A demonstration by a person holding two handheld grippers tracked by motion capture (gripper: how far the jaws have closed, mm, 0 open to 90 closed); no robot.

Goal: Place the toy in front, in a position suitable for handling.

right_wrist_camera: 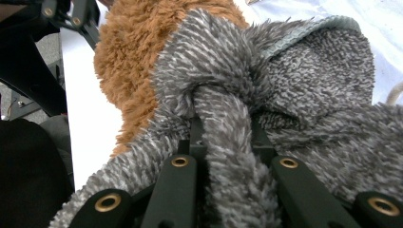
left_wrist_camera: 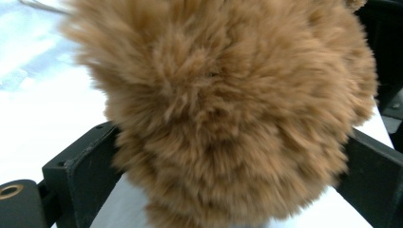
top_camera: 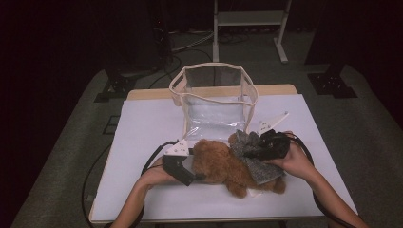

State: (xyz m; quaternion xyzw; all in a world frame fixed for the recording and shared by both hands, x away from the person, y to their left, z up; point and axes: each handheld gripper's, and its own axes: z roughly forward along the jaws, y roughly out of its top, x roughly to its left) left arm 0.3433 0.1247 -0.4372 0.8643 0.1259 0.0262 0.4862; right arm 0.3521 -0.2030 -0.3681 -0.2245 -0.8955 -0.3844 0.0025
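While the brown teddy bear (top_camera: 223,164) lies on its side near the front edge of the desk (top_camera: 142,128), roughly midway between the left and right edges, a grey fleece garment (top_camera: 254,154) is draped over its right-hand part. The left gripper (top_camera: 197,176) stands with jaws spread wide around the bear's furry head, the fur filling the gap between them; whether the pads press on it cannot be told. The right gripper (top_camera: 247,153) is clamped tight on a fold of the grey garment, pinched between its jaws. Broad bare surface lies open toward the left edge and the front left corner. Toward the back edge, just behind the bear, a clear bag (top_camera: 214,102) with cream trim stands open-topped, nothing visible inside.
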